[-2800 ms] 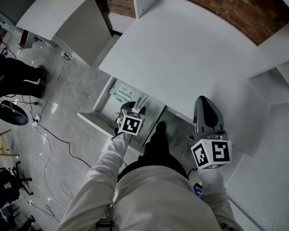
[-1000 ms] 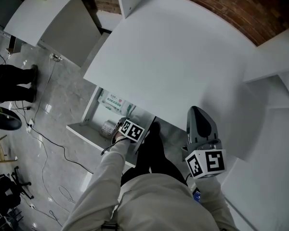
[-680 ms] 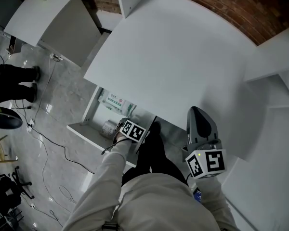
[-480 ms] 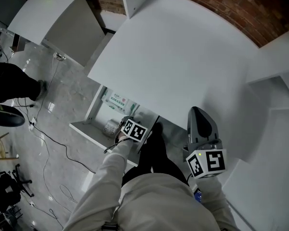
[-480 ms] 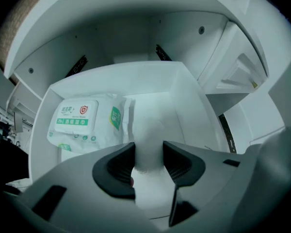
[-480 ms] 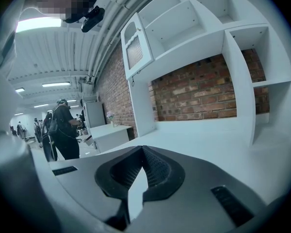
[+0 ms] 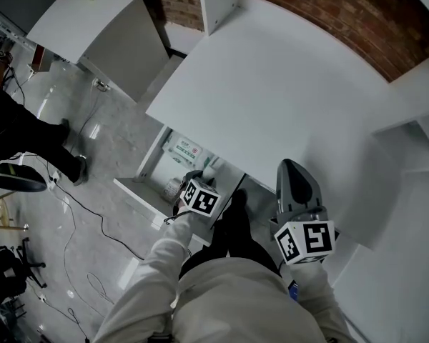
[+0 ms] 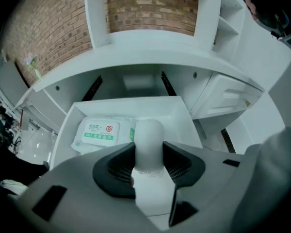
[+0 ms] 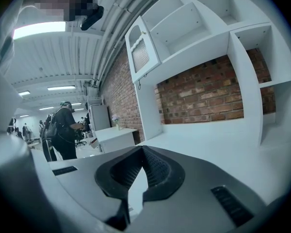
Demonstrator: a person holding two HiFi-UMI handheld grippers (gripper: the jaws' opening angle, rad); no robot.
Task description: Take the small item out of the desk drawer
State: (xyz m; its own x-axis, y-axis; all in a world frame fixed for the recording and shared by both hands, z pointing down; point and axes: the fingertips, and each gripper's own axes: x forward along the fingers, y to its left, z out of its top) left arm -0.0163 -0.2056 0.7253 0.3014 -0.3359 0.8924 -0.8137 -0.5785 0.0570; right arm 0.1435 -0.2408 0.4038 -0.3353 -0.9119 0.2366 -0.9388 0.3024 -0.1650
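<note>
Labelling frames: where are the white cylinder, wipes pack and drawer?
white cylinder (image 8: pixel 149 136), left gripper view, its upper body
wipes pack (image 8: pixel 98 132), left gripper view, its printed label
drawer (image 8: pixel 173 115), left gripper view, bare floor at right

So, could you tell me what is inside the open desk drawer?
A wipes pack with a green label lies at the left of the drawer. The small white item gripped by the left gripper covers its near middle.
</note>
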